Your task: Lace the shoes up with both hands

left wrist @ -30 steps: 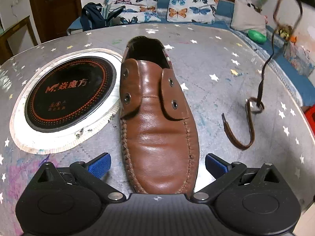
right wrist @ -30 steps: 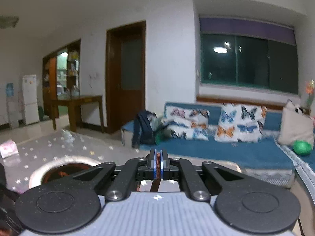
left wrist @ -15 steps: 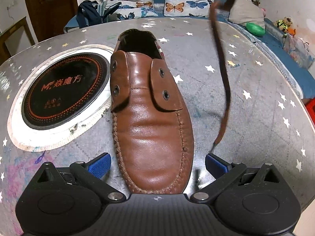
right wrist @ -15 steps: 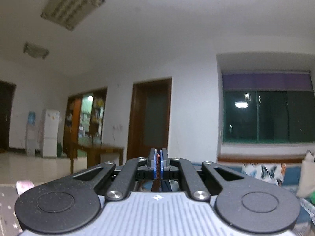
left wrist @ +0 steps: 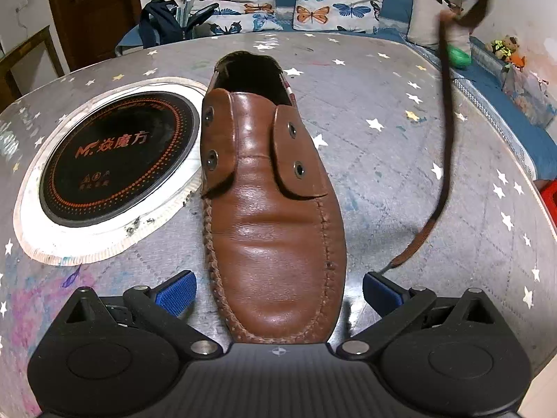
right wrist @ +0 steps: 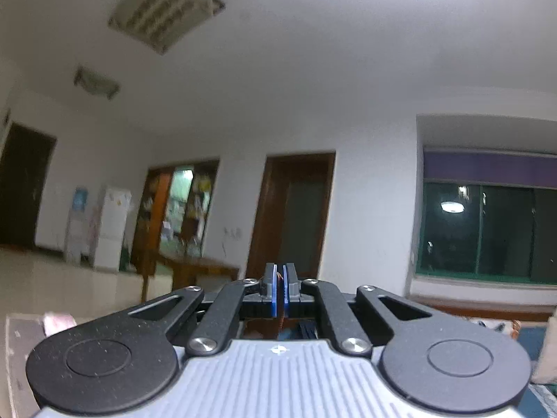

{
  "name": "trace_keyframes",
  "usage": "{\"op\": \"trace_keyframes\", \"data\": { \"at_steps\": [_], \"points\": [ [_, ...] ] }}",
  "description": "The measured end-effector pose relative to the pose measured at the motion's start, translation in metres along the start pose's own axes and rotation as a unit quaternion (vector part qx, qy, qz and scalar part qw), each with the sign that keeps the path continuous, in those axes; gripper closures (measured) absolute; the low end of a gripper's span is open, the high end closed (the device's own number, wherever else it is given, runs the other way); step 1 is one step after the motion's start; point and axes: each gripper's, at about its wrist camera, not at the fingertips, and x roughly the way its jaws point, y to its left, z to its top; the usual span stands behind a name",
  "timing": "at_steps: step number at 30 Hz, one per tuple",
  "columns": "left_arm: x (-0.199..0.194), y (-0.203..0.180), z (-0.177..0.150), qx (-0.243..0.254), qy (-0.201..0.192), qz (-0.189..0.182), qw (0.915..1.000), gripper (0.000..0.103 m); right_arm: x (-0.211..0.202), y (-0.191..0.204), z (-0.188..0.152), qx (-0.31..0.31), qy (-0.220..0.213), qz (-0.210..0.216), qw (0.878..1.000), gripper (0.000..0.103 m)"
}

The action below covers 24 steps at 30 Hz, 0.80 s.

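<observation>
A brown leather shoe [left wrist: 268,209] lies on the star-patterned table [left wrist: 400,160], toe toward my left gripper, with empty eyelets on both flaps. My left gripper [left wrist: 276,287] is open, its blue pads on either side of the toe. A brown shoelace [left wrist: 447,132] hangs from the upper right, and its lower tip reaches the table by the left gripper's right pad. My right gripper [right wrist: 279,287] is shut on the shoelace [right wrist: 279,320], held high and pointing at the room's wall and ceiling. The right gripper does not show in the left wrist view.
A round black induction plate [left wrist: 115,153] in a white ring sits left of the shoe. A blue sofa [left wrist: 278,7] with butterfly cushions stands behind the table. The table's edge curves down on the right.
My right gripper has tilted further up toward the ceiling with the lace in it. The hanging lace has swung to the right, away from the shoe. The left gripper has stayed open at the toe.
</observation>
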Motion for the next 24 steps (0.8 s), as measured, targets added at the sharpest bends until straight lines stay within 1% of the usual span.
{"op": "trace_keyframes", "data": {
  "at_steps": [5,7,8,10,15,19,21,22,24],
  "points": [
    [0.000,0.002,-0.001,-0.002,0.000,0.000,1.0000,0.000,0.019,-0.013,-0.035,-0.022,0.076,-0.054,0.995,0.100],
    [0.000,0.002,-0.001,-0.003,0.001,0.000,1.0000,0.000,0.032,-0.017,-0.052,-0.026,0.108,-0.068,0.991,0.100],
    [0.000,0.002,-0.001,-0.003,0.001,0.000,1.0000,0.000,0.038,-0.020,-0.066,-0.020,0.129,-0.074,0.989,0.100],
    [-0.001,0.002,-0.001,-0.003,0.000,-0.001,1.0000,0.000,0.044,-0.025,-0.085,-0.008,0.165,-0.076,0.983,0.100],
    [-0.001,0.004,-0.001,-0.004,0.001,0.001,1.0000,0.000,0.057,-0.032,-0.150,0.005,0.256,-0.092,0.962,0.100],
    [0.001,0.005,-0.001,-0.008,0.004,-0.001,1.0000,0.000,0.054,-0.045,-0.189,0.023,0.307,-0.123,0.943,0.099],
    [0.002,0.004,-0.001,-0.006,0.004,-0.002,1.0000,0.000,0.051,-0.052,-0.201,0.038,0.328,-0.124,0.936,0.098],
    [0.002,0.003,-0.002,-0.005,0.005,-0.002,1.0000,0.000,0.046,-0.052,-0.208,0.047,0.337,-0.119,0.933,0.095],
    [0.003,0.002,-0.002,-0.003,0.006,-0.003,1.0000,0.000,0.045,-0.048,-0.224,0.059,0.355,-0.102,0.927,0.094]
  ]
}}
